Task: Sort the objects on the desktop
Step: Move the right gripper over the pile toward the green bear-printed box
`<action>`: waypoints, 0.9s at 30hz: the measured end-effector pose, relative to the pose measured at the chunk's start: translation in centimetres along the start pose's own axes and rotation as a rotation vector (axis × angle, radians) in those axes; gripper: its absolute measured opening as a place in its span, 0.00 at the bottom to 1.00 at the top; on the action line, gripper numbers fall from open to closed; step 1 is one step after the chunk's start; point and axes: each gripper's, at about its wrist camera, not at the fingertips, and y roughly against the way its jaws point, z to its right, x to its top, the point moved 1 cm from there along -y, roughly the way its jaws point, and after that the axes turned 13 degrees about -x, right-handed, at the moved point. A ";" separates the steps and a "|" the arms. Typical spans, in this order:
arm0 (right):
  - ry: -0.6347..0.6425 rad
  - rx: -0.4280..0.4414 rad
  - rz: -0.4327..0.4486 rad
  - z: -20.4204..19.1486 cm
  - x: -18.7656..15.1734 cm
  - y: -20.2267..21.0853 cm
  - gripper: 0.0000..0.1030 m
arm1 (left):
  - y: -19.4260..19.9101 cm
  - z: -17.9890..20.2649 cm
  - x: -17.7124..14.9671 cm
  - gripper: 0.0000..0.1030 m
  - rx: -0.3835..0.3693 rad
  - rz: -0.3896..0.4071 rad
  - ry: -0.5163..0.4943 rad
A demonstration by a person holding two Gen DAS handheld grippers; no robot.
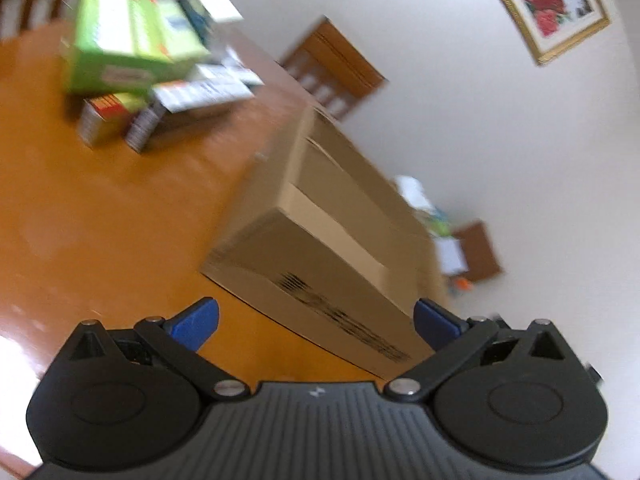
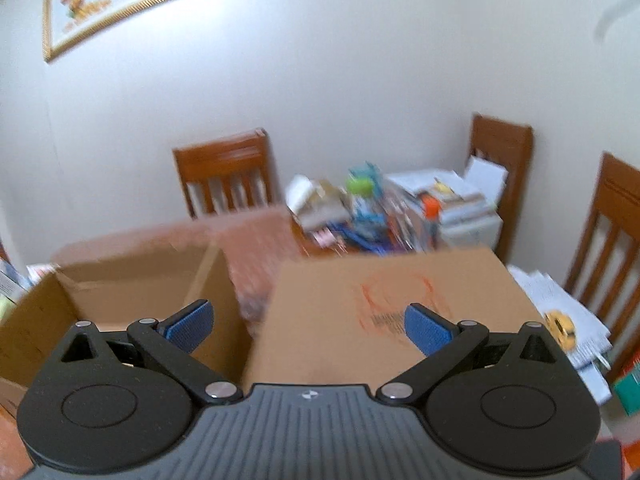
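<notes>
Cardboard box (image 1: 320, 240) just ahead of left gripper (image 1: 316, 322), empty, fingers apart, right gripper (image 2: 308, 326) likewise spread

Dining room, white walls, wooden furniture.
A gold-framed flower picture (image 1: 546, 4) hangs on the wall (image 2: 360, 80); brown slatted chairs (image 2: 226, 176) stand against it behind the glossy orange-brown desk (image 1: 100, 216).

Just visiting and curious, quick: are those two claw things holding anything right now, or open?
Left gripper: open, holding nothing.
Right gripper: open, holding nothing.
</notes>
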 end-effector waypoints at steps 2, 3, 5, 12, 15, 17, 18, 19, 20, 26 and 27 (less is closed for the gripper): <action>-0.003 0.048 0.028 -0.7 1.3 0.7 1.00 | 0.3 0.5 -0.3 1.00 0.019 0.002 -0.012; -0.004 0.076 0.043 -1.1 2.0 1.2 1.00 | 0.5 0.8 -0.4 1.00 0.028 0.003 -0.018; 0.009 0.132 0.079 -2.2 3.2 2.3 1.00 | 0.9 1.4 -0.7 1.00 0.047 0.005 -0.031; 0.147 0.304 0.143 -7.6 6.6 5.7 1.00 | 2.0 1.7 -0.9 1.00 0.176 0.036 -0.073; 0.191 0.354 0.077 -10.2 7.0 5.8 1.00 | 3.6 1.4 -0.5 1.00 0.243 0.072 -0.117; 0.200 0.428 0.029 -11.7 6.9 5.7 1.00 | 4.8 1.3 -0.2 1.00 0.282 0.097 -0.151; 0.208 0.463 0.009 -12.5 6.8 5.6 1.00 | 5.4 1.3 -0.1 1.00 0.302 0.110 -0.167; 0.212 0.484 0.000 -13.3 6.6 5.7 1.00 | 6.0 1.3 0.0 1.00 0.322 0.123 -0.184; 0.216 0.498 -0.003 -14.0 6.4 5.9 1.00 | 6.6 1.0 0.4 1.00 0.335 0.132 -0.197; 0.270 0.466 0.024 -18.6 5.6 8.3 1.00 | 7.7 -1.9 5.4 1.00 0.393 0.125 -0.250; 0.289 0.450 0.027 -19.7 5.5 8.4 1.00 | 7.9 -2.4 6.3 1.00 0.411 0.119 -0.285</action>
